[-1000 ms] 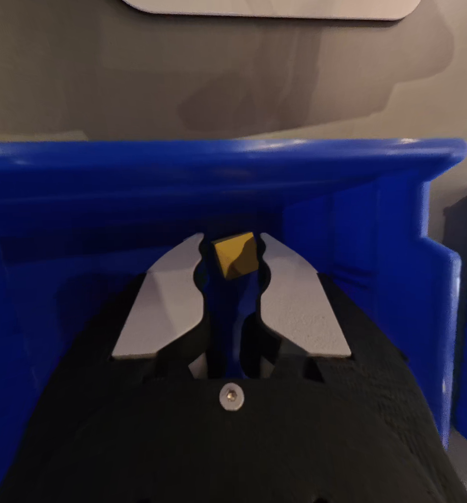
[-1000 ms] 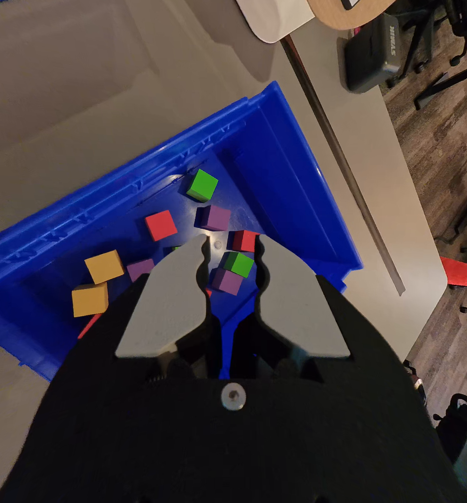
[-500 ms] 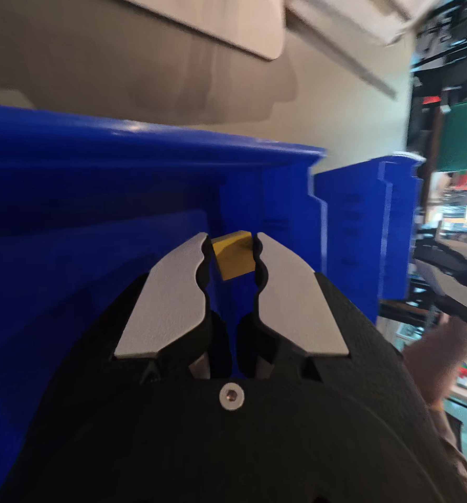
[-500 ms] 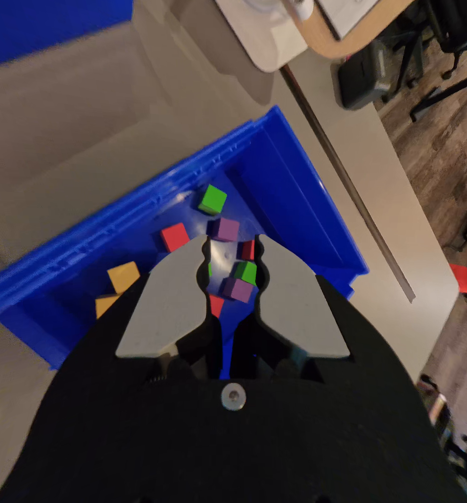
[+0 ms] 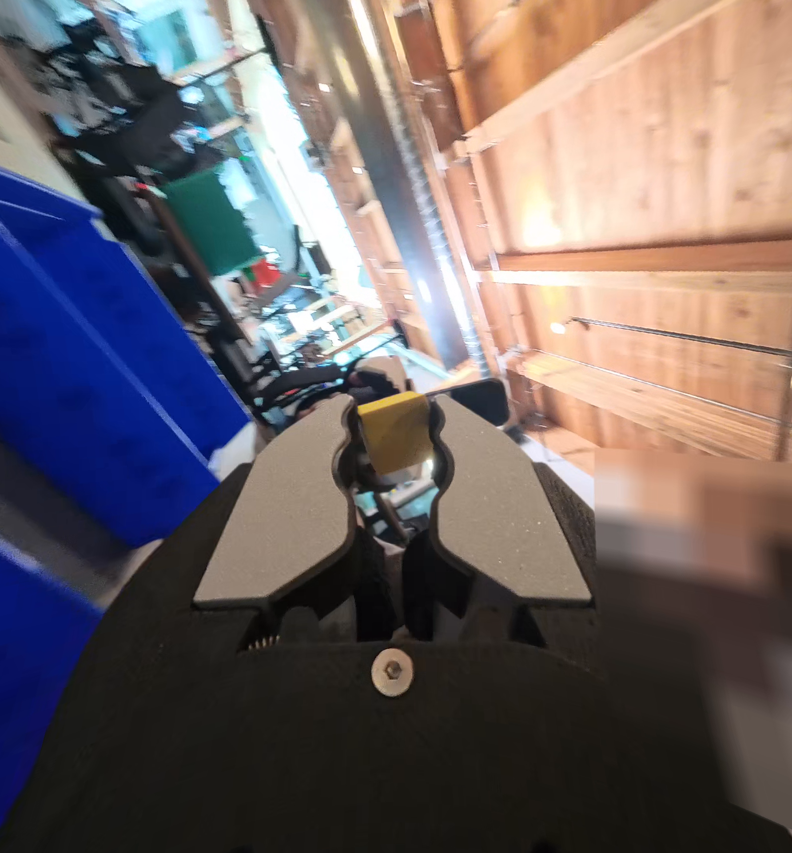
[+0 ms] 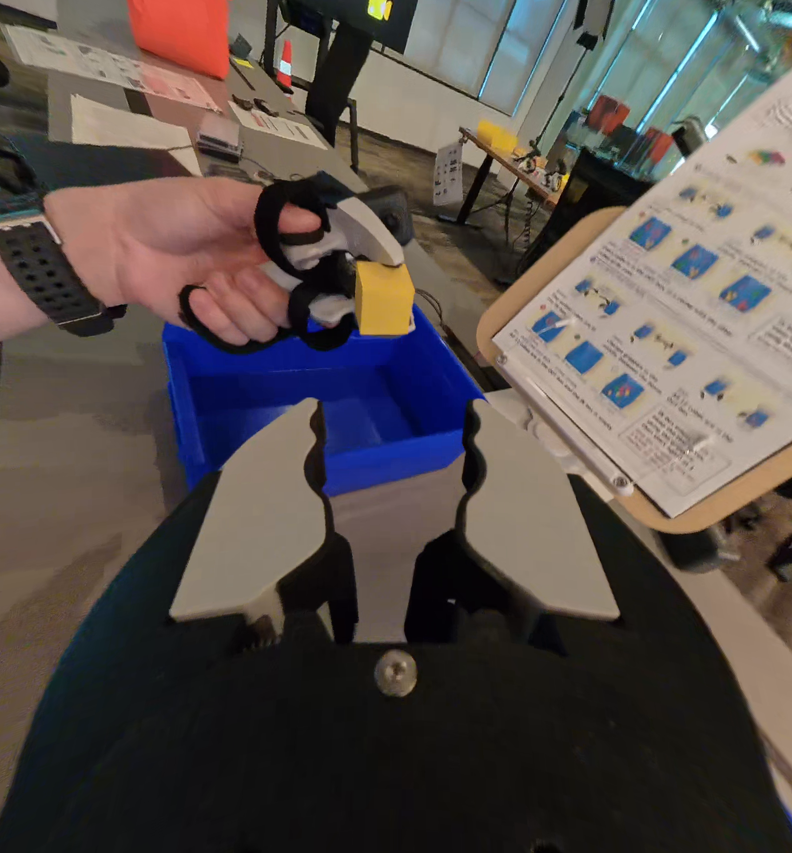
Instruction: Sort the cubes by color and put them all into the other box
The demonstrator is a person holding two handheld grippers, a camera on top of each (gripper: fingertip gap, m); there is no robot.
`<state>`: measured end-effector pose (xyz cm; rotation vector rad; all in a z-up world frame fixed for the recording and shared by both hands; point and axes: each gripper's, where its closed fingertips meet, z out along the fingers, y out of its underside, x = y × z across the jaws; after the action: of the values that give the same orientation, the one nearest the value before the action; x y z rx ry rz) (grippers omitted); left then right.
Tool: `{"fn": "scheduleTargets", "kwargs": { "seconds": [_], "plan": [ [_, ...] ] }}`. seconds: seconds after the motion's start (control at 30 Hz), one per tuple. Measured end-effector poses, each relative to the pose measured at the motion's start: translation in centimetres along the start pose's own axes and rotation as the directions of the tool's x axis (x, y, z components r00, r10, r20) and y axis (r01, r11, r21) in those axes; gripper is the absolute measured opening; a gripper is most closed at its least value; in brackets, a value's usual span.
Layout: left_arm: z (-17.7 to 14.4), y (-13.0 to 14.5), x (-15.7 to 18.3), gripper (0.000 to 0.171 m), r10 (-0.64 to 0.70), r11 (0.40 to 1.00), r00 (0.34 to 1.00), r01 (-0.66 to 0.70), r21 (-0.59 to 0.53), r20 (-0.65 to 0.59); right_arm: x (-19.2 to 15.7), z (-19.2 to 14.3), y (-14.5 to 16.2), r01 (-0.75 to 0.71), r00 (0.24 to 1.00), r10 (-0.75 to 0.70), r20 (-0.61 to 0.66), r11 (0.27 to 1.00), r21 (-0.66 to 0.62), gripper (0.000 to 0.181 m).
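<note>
My left gripper (image 5: 393, 427) is shut on a yellow cube (image 5: 396, 434), both pads pressing its sides. The right wrist view shows the same gripper (image 6: 387, 291), worked by a person's hand (image 6: 168, 249), holding the yellow cube (image 6: 382, 300) in the air above the far rim of a blue bin (image 6: 320, 415). No cubes show in the part of this bin's inside that I see. My right gripper (image 6: 393, 443) is open with nothing between its fingers, just in front of the bin's near wall. Blue bin walls (image 5: 75, 369) fill the left of the left wrist view.
A tan board carrying a printed instruction sheet (image 6: 689, 286) stands on a mount at the right, close to my right gripper. The grey table (image 6: 61, 461) runs left, with papers (image 6: 121, 129) and an orange object (image 6: 181, 32) farther back. Wooden planking (image 5: 638, 231) fills the left wrist view's right.
My left gripper closed on the yellow cube, lifted it out of the bin and swung right. My right gripper left the bin of coloured cubes, turned towards the other bin and opened wide.
</note>
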<state>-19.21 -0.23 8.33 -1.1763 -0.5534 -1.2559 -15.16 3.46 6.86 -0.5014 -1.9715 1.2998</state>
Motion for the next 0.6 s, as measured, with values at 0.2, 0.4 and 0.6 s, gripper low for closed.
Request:
{"fn": "scheduleTargets", "kwargs": {
  "seconds": [0.2, 0.4, 0.6],
  "plan": [
    [1.2, 2.5, 1.9, 0.029, 0.005, 1.000, 0.992, -0.009, -0.030, -0.128, -2.4, 2.6, -2.1, 0.064, 0.998, -0.064, -0.009, 0.998, 0.022, 0.054],
    [1.5, 3.4, 2.4, 0.029, 0.001, 0.999, 0.987, -0.009, -0.048, -0.159, -2.9, 3.4, -3.3, 0.116, 0.993, -0.116, -0.019, 0.993, 0.034, 0.045],
    [1.7, 3.7, 2.6, 0.029, -0.010, 0.999, 0.982, 0.001, -0.053, -0.187, -2.9, 3.5, -3.0, 0.207, 0.976, -0.207, -0.060, 0.978, -0.007, 0.029]
  ]
}}
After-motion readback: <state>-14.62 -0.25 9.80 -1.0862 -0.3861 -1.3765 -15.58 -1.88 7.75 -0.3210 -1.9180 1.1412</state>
